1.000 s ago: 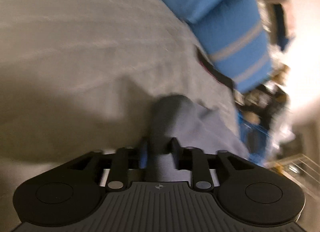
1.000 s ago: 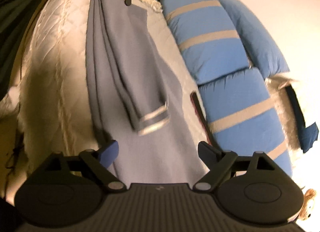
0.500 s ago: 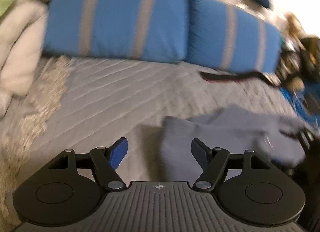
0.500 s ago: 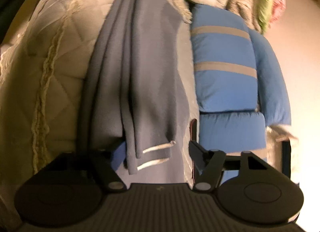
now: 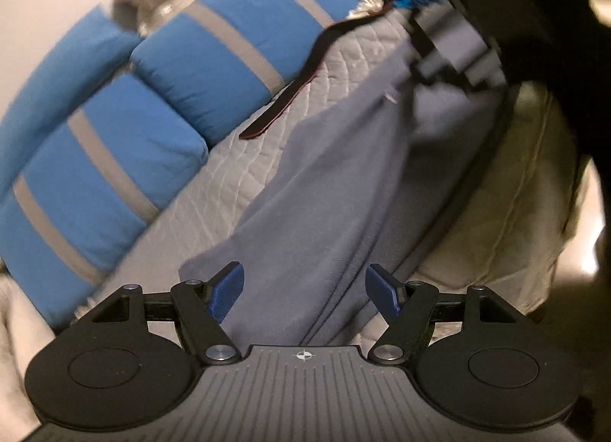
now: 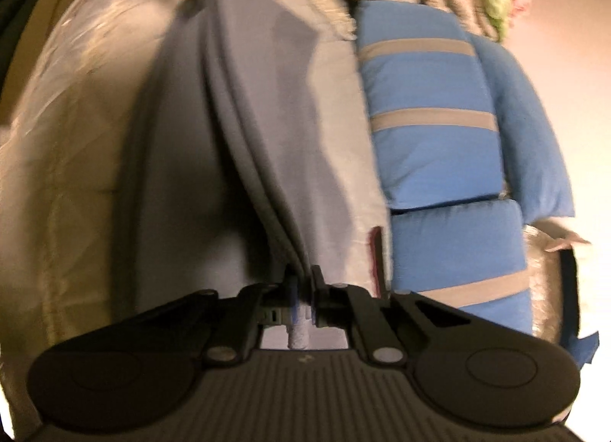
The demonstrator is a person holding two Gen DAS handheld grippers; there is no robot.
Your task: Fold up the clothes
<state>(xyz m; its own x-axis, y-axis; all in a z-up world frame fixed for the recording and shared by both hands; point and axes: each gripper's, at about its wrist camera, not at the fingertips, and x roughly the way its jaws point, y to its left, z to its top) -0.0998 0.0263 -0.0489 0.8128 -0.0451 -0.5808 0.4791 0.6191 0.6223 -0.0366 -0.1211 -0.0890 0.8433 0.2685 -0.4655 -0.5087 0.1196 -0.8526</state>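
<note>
Presently: folded grey-blue knit garment (image 5: 336,182) lies lengthwise on the quilted pale bed (image 5: 244,175).
My right tool (image 6: 301,281) has just been closing and now pinches its striped cuff end; my left tool (image 5: 303,285) stands apart over the far end. Soft, limp, light; I judge corners the best hold.

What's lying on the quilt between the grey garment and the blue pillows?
A dark strap with a reddish edge lies there on the quilt, between the garment and the pillows. The left wrist view shows it best.
</note>
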